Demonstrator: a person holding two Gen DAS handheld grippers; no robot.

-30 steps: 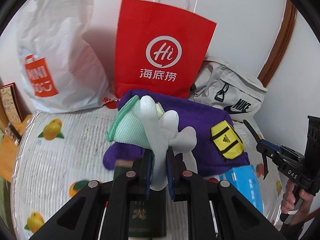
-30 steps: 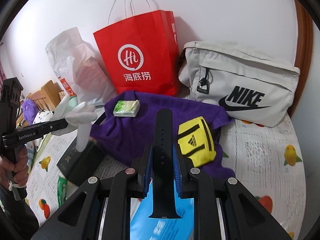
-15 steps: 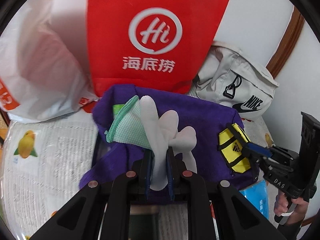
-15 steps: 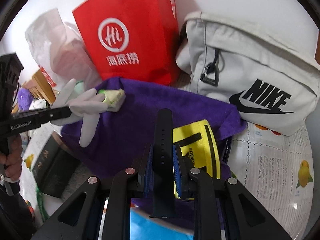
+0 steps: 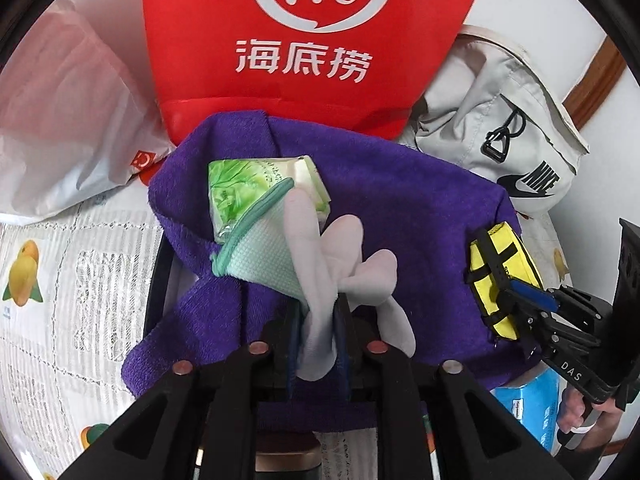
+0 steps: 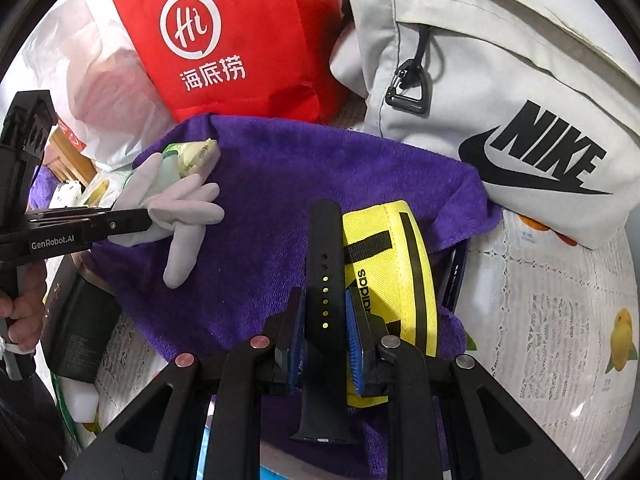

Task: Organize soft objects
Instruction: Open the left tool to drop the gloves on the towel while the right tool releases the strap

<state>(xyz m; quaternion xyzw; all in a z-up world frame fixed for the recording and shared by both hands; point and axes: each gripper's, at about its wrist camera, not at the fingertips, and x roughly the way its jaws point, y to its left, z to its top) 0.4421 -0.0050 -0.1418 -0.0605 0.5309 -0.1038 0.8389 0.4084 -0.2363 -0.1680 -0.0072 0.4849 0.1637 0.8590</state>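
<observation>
My left gripper point(image 5: 318, 336) holds a pale grey glove point(image 5: 332, 264) with a mint-green cuff, just above a purple towel point(image 5: 420, 208). Its jaws are opening, and the glove is still pinched between the pads. The cuff hangs over a green tissue pack point(image 5: 248, 188) lying on the towel. My right gripper point(image 6: 324, 320) is shut on a black watch strap point(image 6: 324, 248), held low over the towel point(image 6: 260, 200) beside a yellow Adidas pouch point(image 6: 384, 272). In the right wrist view the left gripper point(image 6: 148, 218) and the glove point(image 6: 180, 212) are at the left.
A red paper bag point(image 5: 312, 40), a white plastic bag point(image 5: 60, 120) and a grey Nike bag point(image 6: 500, 100) stand behind the towel. A black box point(image 6: 76, 320) lies at the left and a blue pack point(image 5: 528, 400) at the front. A fruit-print cloth point(image 6: 560, 320) covers the table.
Both grippers have come forward and down toward the purple towel. The glove's cuff now hangs over the tissue pack, and the strap sits close beside the yellow pouch.
</observation>
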